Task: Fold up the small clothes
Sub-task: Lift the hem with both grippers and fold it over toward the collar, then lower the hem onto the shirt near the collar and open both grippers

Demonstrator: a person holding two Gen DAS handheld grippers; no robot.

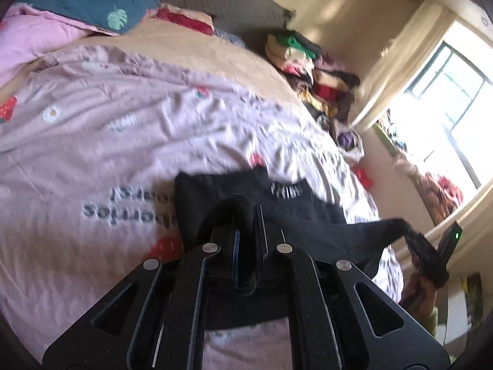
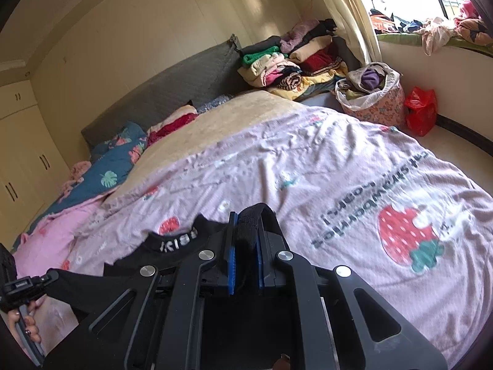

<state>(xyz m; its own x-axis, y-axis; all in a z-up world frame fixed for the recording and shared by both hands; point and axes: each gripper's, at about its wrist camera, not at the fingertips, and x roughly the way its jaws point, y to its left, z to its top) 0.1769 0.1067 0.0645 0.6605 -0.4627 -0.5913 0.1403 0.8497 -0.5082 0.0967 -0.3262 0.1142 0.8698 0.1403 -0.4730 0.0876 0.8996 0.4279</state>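
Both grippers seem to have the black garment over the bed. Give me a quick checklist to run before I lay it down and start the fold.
1. Left gripper clamped on the black garment: ok, fabric bunched between shut jaws.
2. Right gripper clamped on it: ok, a fold sits between the blue pads.
3. Garment spread between the grippers: ok, it spans from one to the other.
4. Landing spot on the pink strawberry quilt: ok, bare ahead.
5. Garment flat, unwrinkled: cannot tell, left view is blurred.
6. Clothes pile out of the way: ok, far by the headboard.
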